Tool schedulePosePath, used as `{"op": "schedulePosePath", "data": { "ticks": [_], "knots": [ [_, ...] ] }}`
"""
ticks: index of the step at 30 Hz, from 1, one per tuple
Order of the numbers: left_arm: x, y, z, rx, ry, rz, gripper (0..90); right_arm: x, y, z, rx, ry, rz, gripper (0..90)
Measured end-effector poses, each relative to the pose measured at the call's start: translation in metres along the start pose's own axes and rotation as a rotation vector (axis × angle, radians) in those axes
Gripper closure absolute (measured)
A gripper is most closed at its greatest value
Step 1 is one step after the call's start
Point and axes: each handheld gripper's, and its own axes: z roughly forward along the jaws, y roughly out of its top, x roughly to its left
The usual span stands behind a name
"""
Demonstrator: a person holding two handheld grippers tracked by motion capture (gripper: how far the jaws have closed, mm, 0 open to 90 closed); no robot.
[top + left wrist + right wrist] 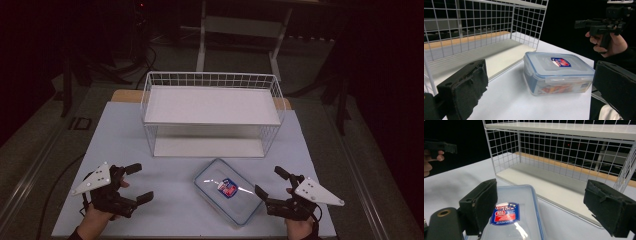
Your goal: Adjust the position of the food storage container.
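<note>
The clear plastic box (pixel 228 191), lid clipped on and a red-and-blue sticker on top, lies on the white desk (pixel 175 205) just in front of the white wire shelf rack (pixel 211 114), turned at a slant to the rack's front edge. Coloured contents show through its side wall in the left gripper view (pixel 554 72).

The left tool (pixel 136 182) sits well to the left of the box, held in a hand (pixel 97 215) low over the desk. Its jaws stand spread wide with nothing between them and touch nothing; they point toward the box and the rack's lower shelf.

The right tool (pixel 270 182) sits just to the right of the box, its nearer jaw close to the box's right end but apart from it. It is likewise released: in the right gripper view the two black jaws stand wide apart, the box's lid (pixel 511 217) lying below and between them, ungripped, with the rack (pixel 564 157) beyond.
</note>
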Motion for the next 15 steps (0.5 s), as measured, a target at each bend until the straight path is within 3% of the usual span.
{"op": "schedulePosePath", "data": {
  "ticks": [5,12,15],
  "knots": [
    [0.000,0.001,-0.001,-0.009,0.002,0.000,0.0,0.006,0.005,0.000,-0.002,0.013,0.005,11.5],
    [0.000,0.003,-0.002,-0.023,0.008,0.003,0.0,0.020,0.016,0.003,0.032,0.103,0.066,11.5],
    [0.000,0.004,-0.002,-0.025,0.010,0.005,0.0,0.028,0.018,0.005,0.053,0.132,0.069,14.2]
  ]
}}
